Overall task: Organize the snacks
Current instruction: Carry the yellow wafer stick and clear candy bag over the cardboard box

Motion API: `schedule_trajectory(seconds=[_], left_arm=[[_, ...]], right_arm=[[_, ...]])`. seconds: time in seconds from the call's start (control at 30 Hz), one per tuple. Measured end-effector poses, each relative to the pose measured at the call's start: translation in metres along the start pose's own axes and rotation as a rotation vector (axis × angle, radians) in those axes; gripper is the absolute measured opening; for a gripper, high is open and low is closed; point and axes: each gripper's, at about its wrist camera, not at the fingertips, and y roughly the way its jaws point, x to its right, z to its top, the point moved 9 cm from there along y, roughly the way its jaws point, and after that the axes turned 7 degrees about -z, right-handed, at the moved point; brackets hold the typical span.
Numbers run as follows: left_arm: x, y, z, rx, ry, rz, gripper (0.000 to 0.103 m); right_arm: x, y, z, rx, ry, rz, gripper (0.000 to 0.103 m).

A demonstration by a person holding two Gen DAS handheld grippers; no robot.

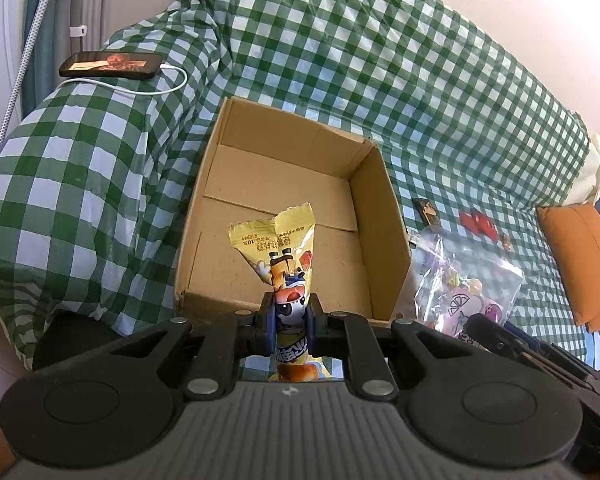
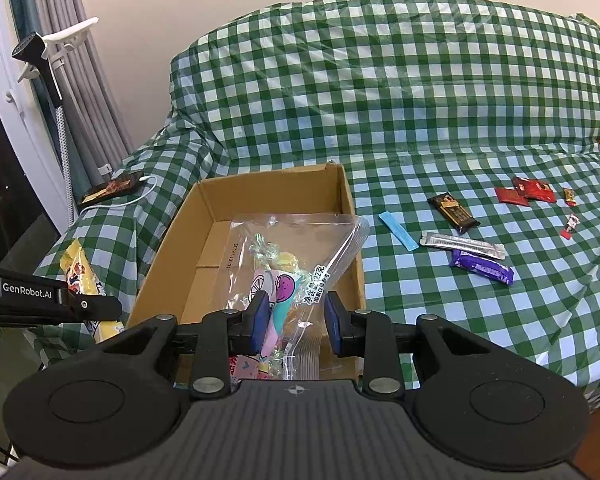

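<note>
Yellow snack packet (image 1: 288,264): long, narrow, cartoon print, crimped top end flared and pointing away from the camera. It is clamped between the blue pads of the left tool (image 1: 291,320), held over the near wall of the cardboard box (image 1: 380,216). In the right wrist view the same packet (image 2: 80,276) is seen at the left edge, outside the box's left wall.

Clear zip bag (image 2: 296,260): transparent, creased, printed label on 1 side, wrapped candies and a pink-and-teal pack inside. It is gripped by the right tool (image 2: 296,320), pads pressed on its lower part, upper part held over the box opening. In the left wrist view the bag (image 1: 464,280) sits just right of the box.

Box: open-topped, brown, flaps absent from view, floor bare; nothing is seen resting inside it. It stands on a sofa covered by a green-and-white checked sheet (image 2: 420,120).

Loose snacks on the sheet, right of the box: blue stick (image 2: 398,230), dark bar (image 2: 453,208), silver sachet (image 2: 462,245), purple bar (image 2: 482,267), red packets (image 2: 526,193). A phone (image 1: 110,65) on a white cable lies on the armrest; an orange cushion (image 1: 580,260) is at far right.
</note>
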Motion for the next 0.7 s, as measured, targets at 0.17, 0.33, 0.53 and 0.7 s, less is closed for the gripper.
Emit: schedule_trajectory(seconds=[0.17,0.33,0.53,0.7], left_arm=[[0.002,0.007,0.004,-0.007,0.004,0.0,0.015],[0.006,0.017,0.015,-0.009,0.012,-0.003,0.015],[0.01,0.039,0.034,-0.012,0.028,0.003,0.015],[0.008,0.067,0.045,-0.037,0.038,0.018,0.015]], right_arm=[[0.0,0.009,0.002,-0.01,-0.004,0.0,0.033],[0.003,0.02,0.009,-0.008,0.001,-0.011,0.033],[0.005,0.038,0.021,0.006,0.0,-0.026,0.033],[0.007,0.062,0.028,-0.002,0.003,-0.029,0.034]])
